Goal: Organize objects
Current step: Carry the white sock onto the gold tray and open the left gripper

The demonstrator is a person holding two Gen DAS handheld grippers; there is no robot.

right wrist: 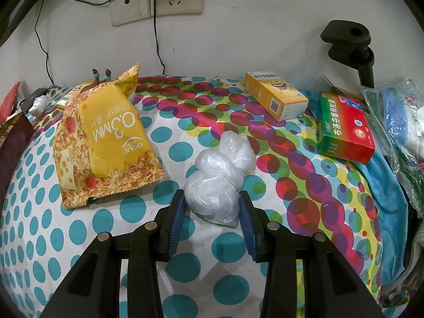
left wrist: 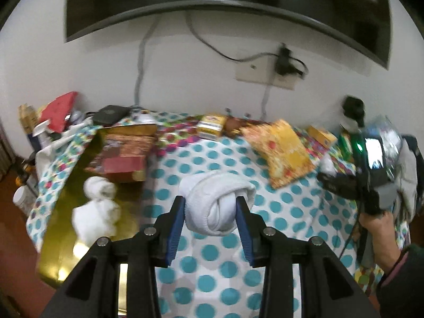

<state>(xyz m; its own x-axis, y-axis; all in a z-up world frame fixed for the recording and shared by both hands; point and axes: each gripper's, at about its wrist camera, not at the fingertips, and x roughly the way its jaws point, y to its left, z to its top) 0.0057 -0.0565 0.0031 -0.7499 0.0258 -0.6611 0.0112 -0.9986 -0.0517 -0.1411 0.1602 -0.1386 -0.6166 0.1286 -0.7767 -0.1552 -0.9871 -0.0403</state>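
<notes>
My left gripper (left wrist: 210, 201) is shut on a rolled white sock bundle (left wrist: 217, 196), held above the dotted tablecloth (left wrist: 286, 212). To its left, two more white bundles (left wrist: 99, 206) lie on a shiny gold tray (left wrist: 63, 243). In the right wrist view, my right gripper (right wrist: 212, 202) rests low over the dotted tablecloth (right wrist: 79, 228). Its blue pads (right wrist: 178, 212) press both sides of a crumpled clear plastic bag bundle (right wrist: 217, 169) that sits on the cloth. A hand (left wrist: 376, 225) holds that gripper at the right edge of the left wrist view.
A yellow snack bag (right wrist: 106, 137) lies left of the plastic bundle, with a yellow box (right wrist: 275, 99) and a green-red medicine box (right wrist: 344, 127) behind right. Blue cloth (right wrist: 389, 193) and bagged items crowd the right edge. A red-brown box (left wrist: 119, 156) stands on the tray's far end.
</notes>
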